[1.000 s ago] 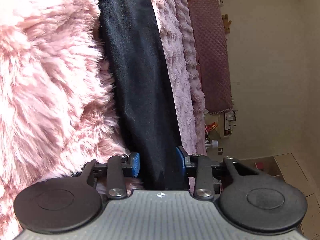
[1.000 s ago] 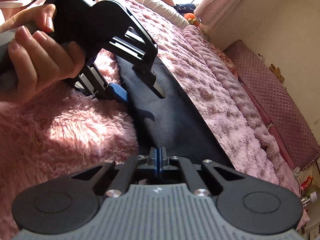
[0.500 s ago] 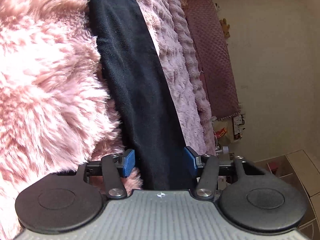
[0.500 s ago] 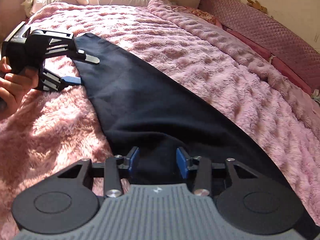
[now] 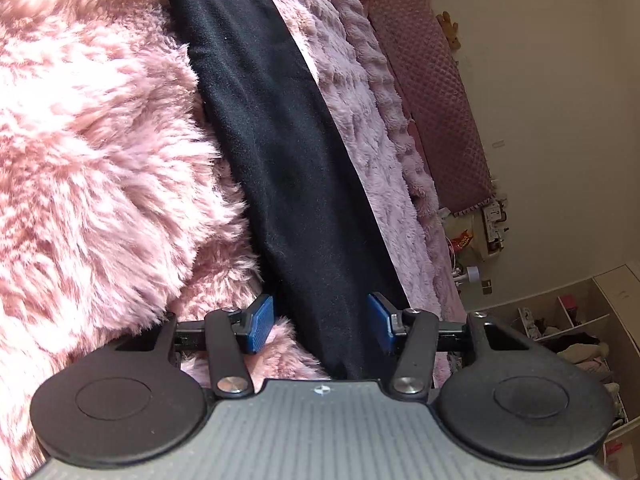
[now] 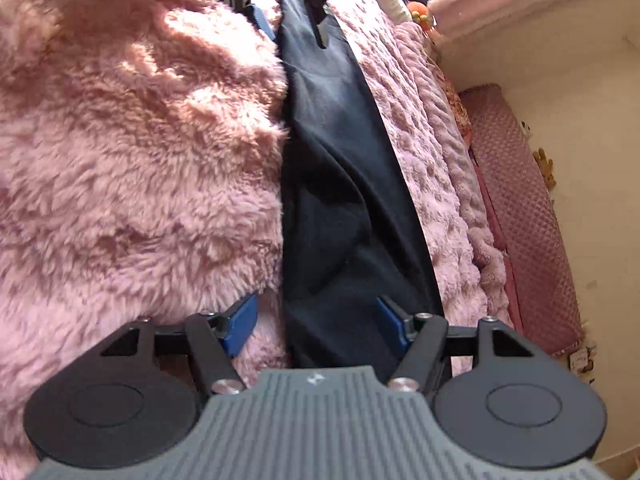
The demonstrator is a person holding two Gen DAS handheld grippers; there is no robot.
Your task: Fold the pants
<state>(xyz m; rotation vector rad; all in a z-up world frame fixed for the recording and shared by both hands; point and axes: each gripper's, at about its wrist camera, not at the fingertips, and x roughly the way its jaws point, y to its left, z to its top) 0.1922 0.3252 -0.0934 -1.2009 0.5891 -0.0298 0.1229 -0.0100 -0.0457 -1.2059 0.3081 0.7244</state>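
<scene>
**Rig appearance, both tongs**

Left tongs (image 5: 320,318): black linkage arms, silver screws, blue ribbed pads (image 5: 260,318), two round black discs, grey ridged housing with a small logo. Right tongs (image 6: 316,322): same build, blue pads (image 6: 240,322).

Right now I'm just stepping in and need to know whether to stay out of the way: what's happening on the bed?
A person is folding dark pants laid in a long strip on a fluffy pink blanket. They hold a gripper in each hand. The left gripper and right gripper each sit over the cloth with jaws open, straddling the strip at opposite ends. Neither has clamped the fabric.
</scene>
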